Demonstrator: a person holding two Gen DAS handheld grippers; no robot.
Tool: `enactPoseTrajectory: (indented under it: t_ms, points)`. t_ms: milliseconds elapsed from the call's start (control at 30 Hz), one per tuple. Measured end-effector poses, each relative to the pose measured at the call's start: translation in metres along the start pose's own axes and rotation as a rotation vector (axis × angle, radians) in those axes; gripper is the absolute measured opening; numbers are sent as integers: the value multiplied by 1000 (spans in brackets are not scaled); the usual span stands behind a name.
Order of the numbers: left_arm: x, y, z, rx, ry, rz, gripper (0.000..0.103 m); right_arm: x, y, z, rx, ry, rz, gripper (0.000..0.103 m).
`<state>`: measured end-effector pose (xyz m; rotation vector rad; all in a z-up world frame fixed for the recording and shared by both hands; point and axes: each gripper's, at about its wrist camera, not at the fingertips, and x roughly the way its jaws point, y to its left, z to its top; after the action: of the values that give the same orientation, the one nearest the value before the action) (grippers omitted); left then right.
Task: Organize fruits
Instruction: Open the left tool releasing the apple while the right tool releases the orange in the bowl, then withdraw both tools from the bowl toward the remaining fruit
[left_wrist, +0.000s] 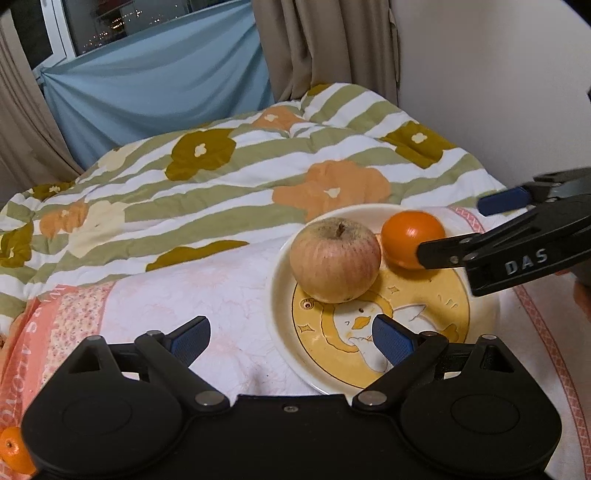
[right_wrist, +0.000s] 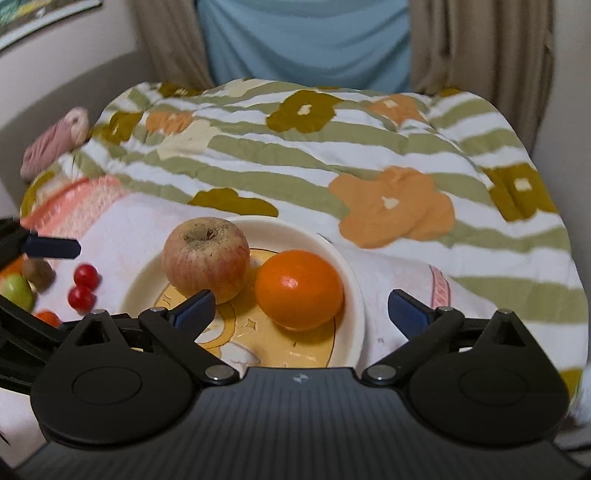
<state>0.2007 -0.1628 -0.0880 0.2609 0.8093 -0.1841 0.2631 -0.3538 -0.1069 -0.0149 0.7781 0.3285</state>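
Left wrist view shows the left gripper (left_wrist: 291, 338) with its jaws spread wide and nothing between them, one blue pad over the pink-and-white cloth (left_wrist: 184, 288), the other over the near part of the plate (left_wrist: 284, 258). On the plate sit an apple (left_wrist: 334, 260) and an orange (left_wrist: 412, 240), side by side and touching or nearly so. The plate's middle bears a yellow cartoon duck. From the right edge comes the right gripper (left_wrist: 461, 229); one black finger passes in front of the orange, the other blue-padded one stands beyond it, clear of the fruit. A second orange fruit (left_wrist: 13, 450) peeks out at the lower left corner, beside the gripper's body.

Right wrist view confirms that the right gripper (right_wrist: 301, 308) is fully open: its pads stand well apart, to either side of the orange (right_wrist: 299, 290) and not pressing on it. The orange rests on the plate (right_wrist: 351, 280) next to the apple (right_wrist: 207, 256). To the left, on the cloth, lie two red cherries (right_wrist: 83, 288), a brown fruit (right_wrist: 37, 273), a green fruit (right_wrist: 16, 291) and a bit of something orange (right_wrist: 48, 317). A blue pad of the left gripper (right_wrist: 51, 247) reaches in above them. Behind everything lies a striped, flowered quilt (right_wrist: 332, 147), with curtains (right_wrist: 480, 44) and a blue sheet (right_wrist: 306, 40) beyond.
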Motion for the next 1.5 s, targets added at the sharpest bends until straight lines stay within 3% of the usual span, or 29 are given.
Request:
enactPoseTrajectory:
  t_ms: [267,533,733,1100,1500]
  points:
    - [-41,3,5,-57,-61,-8,97,-59,20,7,-34,-31,-116,103]
    - [-91,16,-8,-134,-111,24,97,-112,54,4,-9,-69,-162,103]
    - [-128,37,-29,-171,-145,97,97,-137,85,-3,64,-72,-117,103]
    - [-171,92,-75,-147,-156,103,97,-165,173,-4,53,-80,-80,103]
    - [-171,179,-117,-78,-121,140,97,-138,275,-8,28,-53,-23,103]
